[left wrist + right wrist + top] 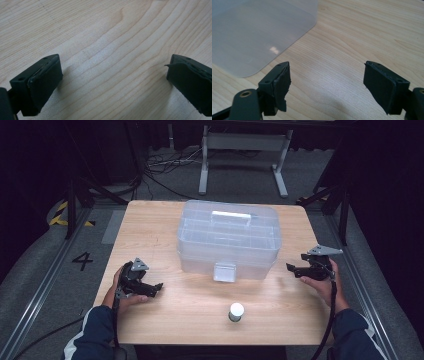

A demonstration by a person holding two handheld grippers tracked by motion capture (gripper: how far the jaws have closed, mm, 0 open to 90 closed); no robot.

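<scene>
the left hand-held gripper (156, 288) rests low on the wooden desk (150, 235), jaws spread wide with only bare wood between them. mid-desk stands one clear plastic storage box (229, 240), lid shut, white handle on top and a latch at its front; contents cannot be made out. near the front edge stands one small white-capped bottle (236, 312), upright, well apart from both grippers. the right hand-held gripper (292, 269) hovers just beside the box's right end, wide open, holding nothing
</scene>
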